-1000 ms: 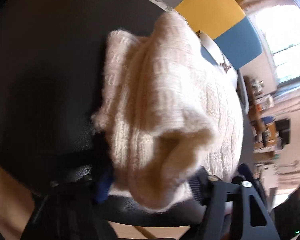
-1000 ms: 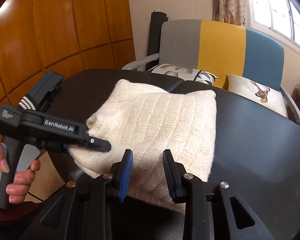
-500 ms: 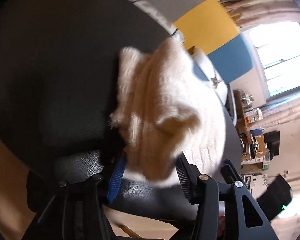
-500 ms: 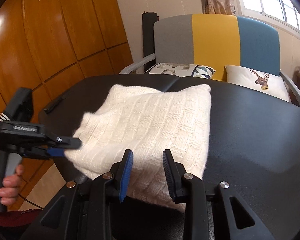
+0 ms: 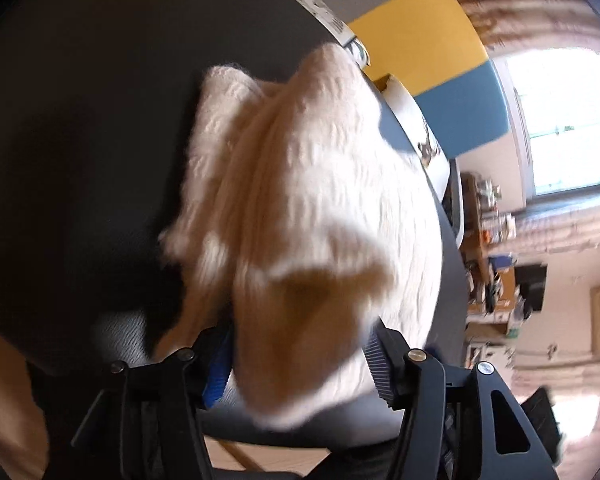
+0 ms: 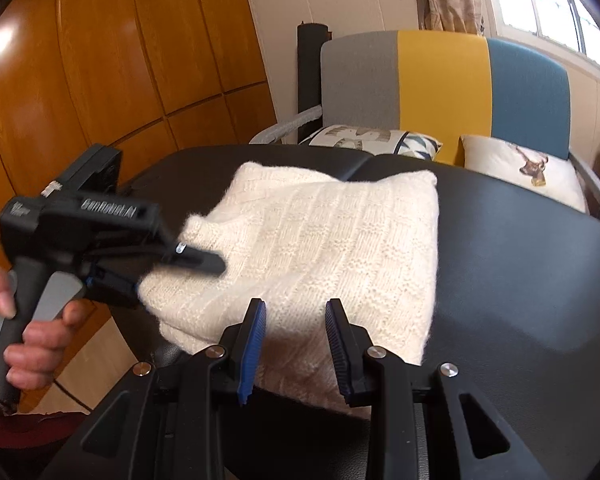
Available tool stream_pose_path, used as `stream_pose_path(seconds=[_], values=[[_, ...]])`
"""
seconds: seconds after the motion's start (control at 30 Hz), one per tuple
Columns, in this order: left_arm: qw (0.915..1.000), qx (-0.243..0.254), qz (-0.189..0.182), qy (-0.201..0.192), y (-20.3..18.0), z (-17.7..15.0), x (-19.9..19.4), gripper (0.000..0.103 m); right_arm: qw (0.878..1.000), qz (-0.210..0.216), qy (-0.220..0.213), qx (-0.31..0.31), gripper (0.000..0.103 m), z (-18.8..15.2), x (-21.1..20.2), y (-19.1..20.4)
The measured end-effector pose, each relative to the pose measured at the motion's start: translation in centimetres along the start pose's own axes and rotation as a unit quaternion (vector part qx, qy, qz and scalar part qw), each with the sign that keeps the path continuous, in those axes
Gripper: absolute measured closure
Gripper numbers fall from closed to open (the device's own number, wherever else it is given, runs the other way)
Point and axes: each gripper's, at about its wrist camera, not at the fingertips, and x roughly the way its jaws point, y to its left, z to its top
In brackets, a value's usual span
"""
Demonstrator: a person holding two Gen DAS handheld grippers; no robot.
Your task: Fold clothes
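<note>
"GenRobot.AI"-marked left hand-held gripper (image 6: 204,266) spread around cream sweater (image 6: 320,248); right hand-held gripper (image 6: 296,344) parted, empty.

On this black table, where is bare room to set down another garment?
The black leather table is bare right of the folded cream knit sweater, toward the deer-print cushion. The sweater's left side is crowded by the left gripper.

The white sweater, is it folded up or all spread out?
Folded. The cream knit sweater lies as a compact, thick rectangle on the black table, layers stacked at its near-left corner, where the left gripper reaches in.
</note>
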Motion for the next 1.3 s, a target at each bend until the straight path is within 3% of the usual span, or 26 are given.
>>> stream_pose_path(seconds=[0.07,0.1,0.13,0.33,0.47,0.53,0.63,0.73,0.8,0.9,1.13,1.3], values=[[1.0,0.002,-0.003,-0.005,0.0,0.4,0.6,0.057,1.0,0.001,0.002,0.004,0.072,-0.1,0.1,-0.1],[0.9999,0.005,-0.004,-0.007,-0.1,0.5,0.9,0.079,1.0,0.002,0.0,0.006,0.072,-0.1,0.1,-0.2],[0.9999,0.011,-0.004,-0.012,-0.5,0.7,1.4,0.084,1.0,0.0,-0.001,0.006,0.072,-0.1,0.0,-0.3],[0.9952,0.077,-0.04,-0.046,-2.3,0.0,-0.9,0.088,1.0,0.009,-0.017,0.02,0.072,-0.4,-0.8,-1.0],[0.9943,0.078,-0.057,-0.045,-3.8,0.7,-0.5,0.088,0.991,0.124,-0.045,0.0,0.072,-1.1,-2.6,-0.3],[0.9938,0.072,-0.073,-0.043,-4.1,1.0,-0.2,0.088,0.989,0.141,-0.024,-0.028,0.072,-1.9,-2.3,0.9],[0.9914,0.08,-0.091,-0.047,-5.0,1.0,-0.2,0.088,0.996,0.063,0.016,-0.055,0.077,-3.2,0.2,2.0],[0.989,0.091,-0.105,-0.05,-5.4,0.9,-0.9,0.088,1.0,0.018,0.014,-0.001,0.081,-3.5,1.6,0.4],[0.9878,0.099,-0.109,-0.052,-5.5,0.8,-1.3,0.089,1.0,-0.019,0.018,0.003,0.099,-3.7,1.9,-0.1],[0.9872,0.103,-0.109,-0.055,-4.8,0.4,-2.3,0.09,0.996,-0.086,0.034,-0.015,0.102,-3.9,2.2,-0.4],[0.9817,0.15,-0.094,-0.071,-3.9,-2.3,-4.5,0.09,0.988,-0.145,0.039,0.029,0.102,-4.2,1.4,-2.2],[0.9898,0.12,-0.063,-0.044,-0.6,-4.6,-2.9,0.09,0.983,-0.14,0.079,0.088,0.1,-5.2,3.0,-4.0]])
